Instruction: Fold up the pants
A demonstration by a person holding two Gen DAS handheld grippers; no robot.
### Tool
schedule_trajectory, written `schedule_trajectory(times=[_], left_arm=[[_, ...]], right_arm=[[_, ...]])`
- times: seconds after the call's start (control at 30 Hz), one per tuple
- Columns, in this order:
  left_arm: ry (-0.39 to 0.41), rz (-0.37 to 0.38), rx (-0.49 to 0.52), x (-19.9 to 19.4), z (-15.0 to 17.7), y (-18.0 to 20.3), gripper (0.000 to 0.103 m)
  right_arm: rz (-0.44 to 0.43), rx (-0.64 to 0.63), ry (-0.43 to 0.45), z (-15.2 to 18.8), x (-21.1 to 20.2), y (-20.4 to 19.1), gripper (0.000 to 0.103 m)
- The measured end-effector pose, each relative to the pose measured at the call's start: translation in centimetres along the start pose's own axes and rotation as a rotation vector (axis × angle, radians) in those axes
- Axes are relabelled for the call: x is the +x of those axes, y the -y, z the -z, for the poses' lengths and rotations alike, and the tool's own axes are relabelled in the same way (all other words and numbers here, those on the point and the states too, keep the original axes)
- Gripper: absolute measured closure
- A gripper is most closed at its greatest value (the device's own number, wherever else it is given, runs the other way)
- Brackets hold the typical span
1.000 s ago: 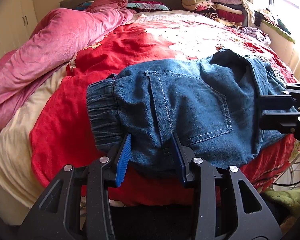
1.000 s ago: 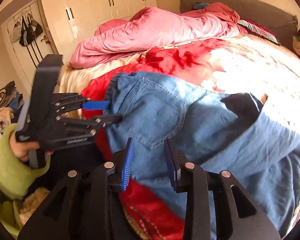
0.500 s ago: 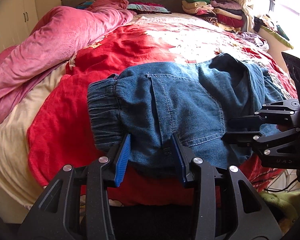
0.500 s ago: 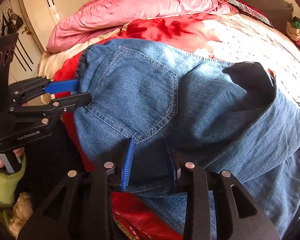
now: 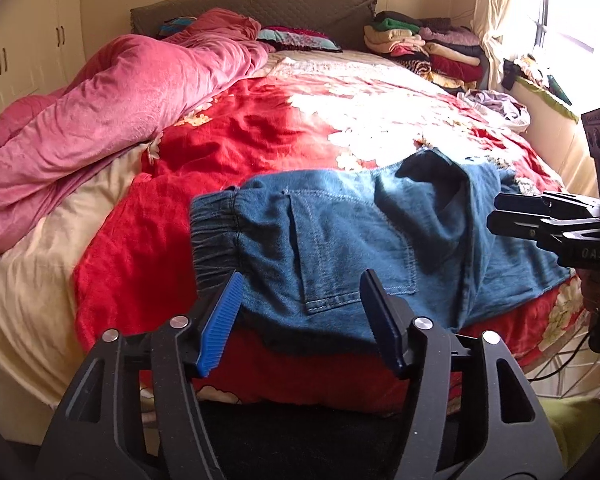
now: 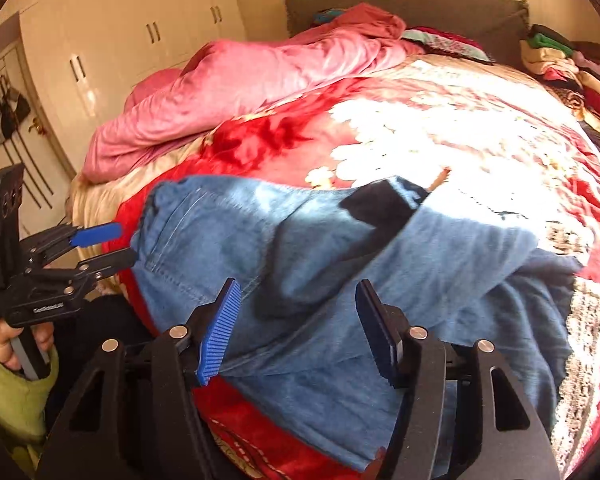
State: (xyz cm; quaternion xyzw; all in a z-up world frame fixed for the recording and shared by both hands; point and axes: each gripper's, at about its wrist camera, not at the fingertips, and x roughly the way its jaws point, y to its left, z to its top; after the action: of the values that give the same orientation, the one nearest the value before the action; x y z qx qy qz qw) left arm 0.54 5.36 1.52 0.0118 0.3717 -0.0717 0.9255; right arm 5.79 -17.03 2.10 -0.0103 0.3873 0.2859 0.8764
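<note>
Red floral bedspread (image 5: pixel 236 140) covers the bed; pink quilt (image 5: pixel 112 92) bunched at its left, stacked clothes (image 5: pixel 424 48) by the headboard. Denim pants (image 5: pixel 340 248) lie folded at the near edge. Left gripper (image 5: pixel 300 320) and right gripper (image 6: pixel 298 326) angle downward, jaws just opened, apart, gripping nothing; denim between them.

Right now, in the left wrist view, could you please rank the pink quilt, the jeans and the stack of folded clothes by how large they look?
1. Pink quilt
2. Jeans, though being nearer the camera enlarges them
3. Stack of folded clothes, far back
</note>
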Motion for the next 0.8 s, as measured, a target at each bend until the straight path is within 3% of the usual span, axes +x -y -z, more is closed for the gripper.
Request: schedule_trajectory(times=[0.27, 0.7, 0.77, 0.8], left_arm=[[0.008, 0.074, 0.027, -0.2, -1.3, 2.6, 0.043], [-0.109, 0.265, 0.07, 4.1, -1.6, 8.6, 0.043], [-0.147, 0.298, 0.067, 5.3, -1.7, 9.4, 0.048], [-0.16, 0.315, 0.07, 6.0, -1.8, 9.9, 0.056]], right_arm=[[0.072, 0.067, 0.055, -0.5, -2.0, 3.6, 0.041], [0.17, 0.091, 0.07, -1.2, -1.9, 7.7, 0.041], [0.181, 0.091, 0.063, -2.1, -1.3, 8.4, 0.041], [0.189, 0.095, 0.061, -2.7, -0.9, 8.8, 0.041]])
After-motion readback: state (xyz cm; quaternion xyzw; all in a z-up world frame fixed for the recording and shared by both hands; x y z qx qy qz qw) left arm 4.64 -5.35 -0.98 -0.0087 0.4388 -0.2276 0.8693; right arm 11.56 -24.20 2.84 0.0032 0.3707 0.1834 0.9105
